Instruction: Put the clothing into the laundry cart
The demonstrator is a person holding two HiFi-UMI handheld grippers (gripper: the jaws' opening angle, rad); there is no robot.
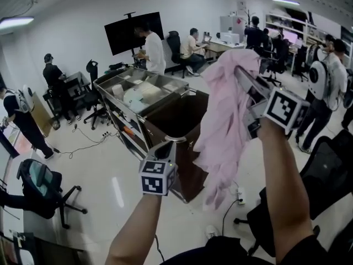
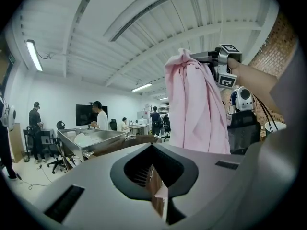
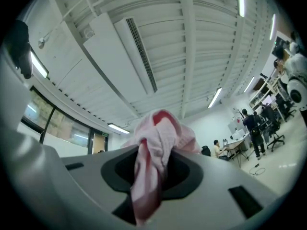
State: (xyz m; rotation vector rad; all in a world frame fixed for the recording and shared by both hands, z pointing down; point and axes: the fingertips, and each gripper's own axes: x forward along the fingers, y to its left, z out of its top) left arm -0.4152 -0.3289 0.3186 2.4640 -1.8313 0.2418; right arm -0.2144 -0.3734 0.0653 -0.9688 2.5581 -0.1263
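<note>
A pink garment point(image 1: 223, 109) hangs from my right gripper point(image 1: 242, 73), which is raised at the right, shut on a bunch of the cloth's top. The cloth droops just right of the laundry cart point(image 1: 190, 170), a brown bag in a metal frame, partly over its right rim. In the right gripper view the pink garment point(image 3: 156, 143) fills the gap of the right gripper point(image 3: 151, 176). My left gripper point(image 1: 170, 145) points up at the cart's near corner, jaws together, nothing visibly held. From the left gripper point(image 2: 158, 195) I see the garment point(image 2: 196, 104) and the cart point(image 2: 139, 139).
A steel tray point(image 1: 138, 87) with white items joins the cart's far left side. A power strip point(image 1: 240, 195) with cables lies on the floor by the cart. Black office chairs point(image 1: 325, 164) stand at the right and left point(image 1: 41, 184). Several people stand or sit further back.
</note>
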